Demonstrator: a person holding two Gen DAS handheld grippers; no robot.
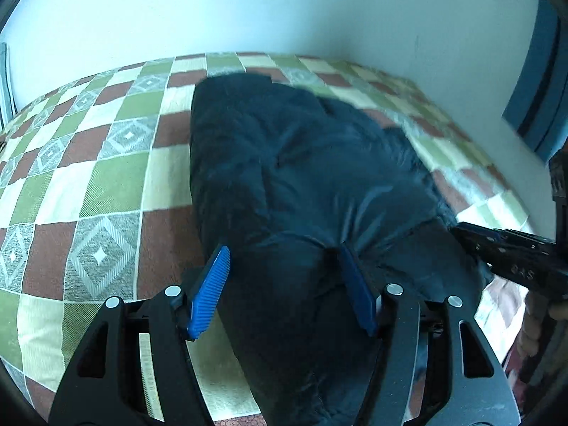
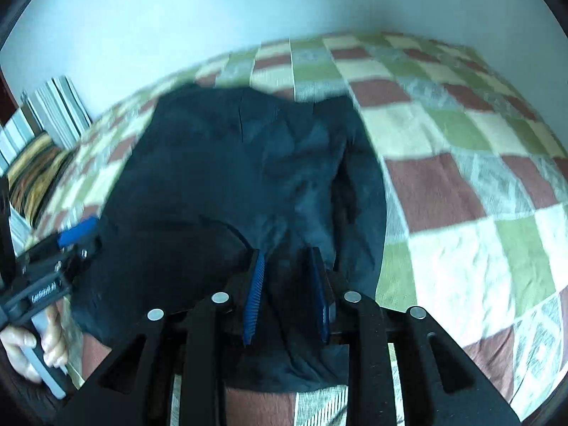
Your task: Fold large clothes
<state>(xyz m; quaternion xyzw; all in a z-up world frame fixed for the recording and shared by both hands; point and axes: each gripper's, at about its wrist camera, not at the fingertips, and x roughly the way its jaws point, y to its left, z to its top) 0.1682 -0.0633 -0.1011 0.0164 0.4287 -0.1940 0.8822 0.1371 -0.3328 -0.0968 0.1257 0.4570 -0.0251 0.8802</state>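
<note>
A large dark navy garment [image 1: 301, 177] lies bunched on a checked bedspread [image 1: 88, 177]; it also fills the middle of the right wrist view [image 2: 230, 177]. My left gripper [image 1: 284, 269] has its blue pads [image 1: 209, 291] wide apart, with the garment's near edge lying between them. My right gripper [image 2: 287, 277] has its pads [image 2: 254, 294] fairly close, with dark cloth running between them. The right gripper's black frame shows at the right edge of the left wrist view [image 1: 511, 255]. The left gripper shows at the left edge of the right wrist view [image 2: 71, 238], held by a hand.
The bedspread [image 2: 461, 177] has green, cream and maroon squares and reaches a pale wall [image 1: 248, 7]. A striped pillow [image 2: 32, 174] and stacked grey items [image 2: 53, 106] lie at the far left. A blue frame [image 1: 539, 88] stands at the right.
</note>
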